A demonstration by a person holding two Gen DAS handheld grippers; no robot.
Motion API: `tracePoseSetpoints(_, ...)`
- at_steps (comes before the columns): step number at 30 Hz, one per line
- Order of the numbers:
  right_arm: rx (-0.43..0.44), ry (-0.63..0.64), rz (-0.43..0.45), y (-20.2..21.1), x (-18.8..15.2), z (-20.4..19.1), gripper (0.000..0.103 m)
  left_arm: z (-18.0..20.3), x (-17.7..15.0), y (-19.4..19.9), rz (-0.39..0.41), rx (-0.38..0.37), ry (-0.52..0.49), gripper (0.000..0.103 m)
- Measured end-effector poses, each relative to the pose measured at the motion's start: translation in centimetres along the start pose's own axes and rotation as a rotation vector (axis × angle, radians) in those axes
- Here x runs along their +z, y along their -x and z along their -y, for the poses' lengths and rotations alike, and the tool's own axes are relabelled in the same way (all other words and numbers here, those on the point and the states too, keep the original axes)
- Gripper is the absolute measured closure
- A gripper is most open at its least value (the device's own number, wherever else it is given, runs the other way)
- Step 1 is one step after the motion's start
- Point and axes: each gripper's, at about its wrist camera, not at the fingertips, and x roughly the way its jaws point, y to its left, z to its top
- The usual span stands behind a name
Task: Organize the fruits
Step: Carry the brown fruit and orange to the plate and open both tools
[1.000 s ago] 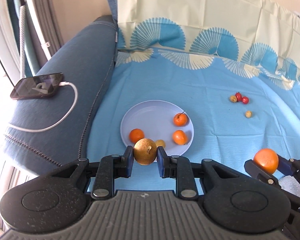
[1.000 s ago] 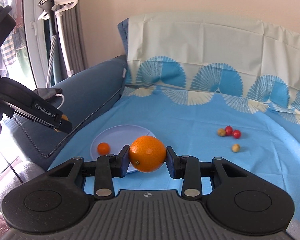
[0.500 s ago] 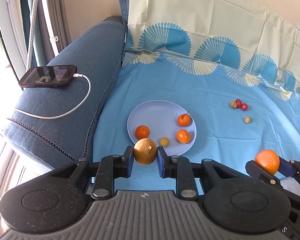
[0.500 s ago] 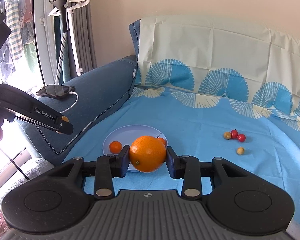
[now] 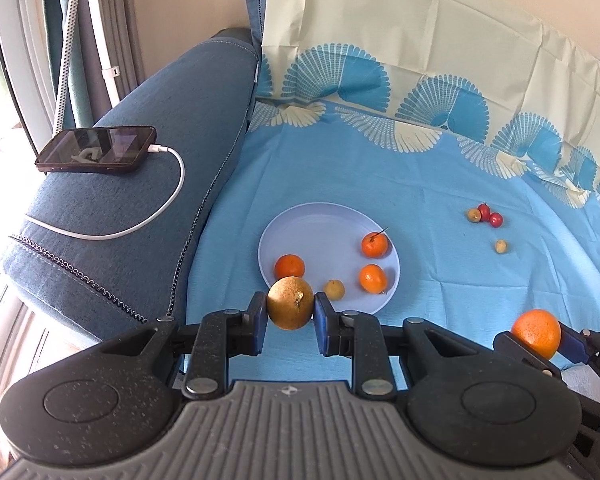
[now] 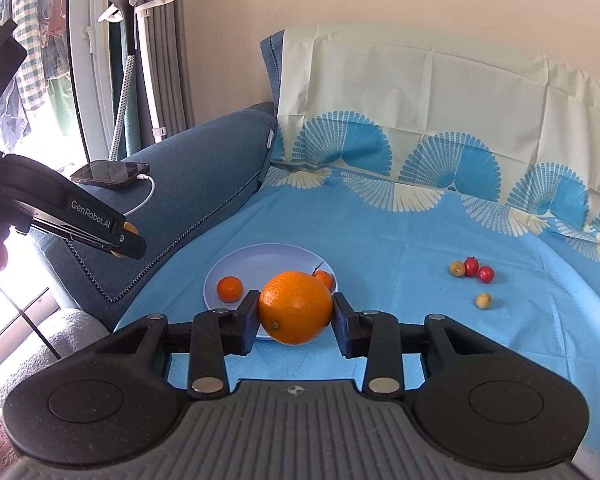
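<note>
Left tongs [image 5: 291,309] clamped shut, right tongs [image 6: 295,307] gripping, both angled downward

Lt-blue plate [image 5: 320,220], blue fan-print sheet [image 5: 380,168], orange orange [image 6: 295,307]

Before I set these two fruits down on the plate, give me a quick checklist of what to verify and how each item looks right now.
1. Left gripper shut on the brown fruit: ok.
2. Right gripper shut on the big orange: ok.
3. Bare space on the plate for both: ok, the far left part is free.
4. Fruits already on the plate, three small oranges and a small yellowish one, clear of that space: ok.
5. Height of either fruit above the plate: cannot tell.
</note>
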Motion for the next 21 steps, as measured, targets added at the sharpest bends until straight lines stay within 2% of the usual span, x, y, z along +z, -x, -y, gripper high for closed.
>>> tracePoseSetpoints(10, 0.005, 0.010, 0.012, -1.8, 1.3, -0.2, 0.064, -0.5, 1.0, -1.4, -0.009, 0.006, 0.014, 0.076)
tracePoseSetpoints(21, 0.020, 0.017, -0.021, -5.1, 1.9, -0.7, 0.064, -0.8, 2.4, -4.3, -0.040, 0.017, 0.024, 0.076)
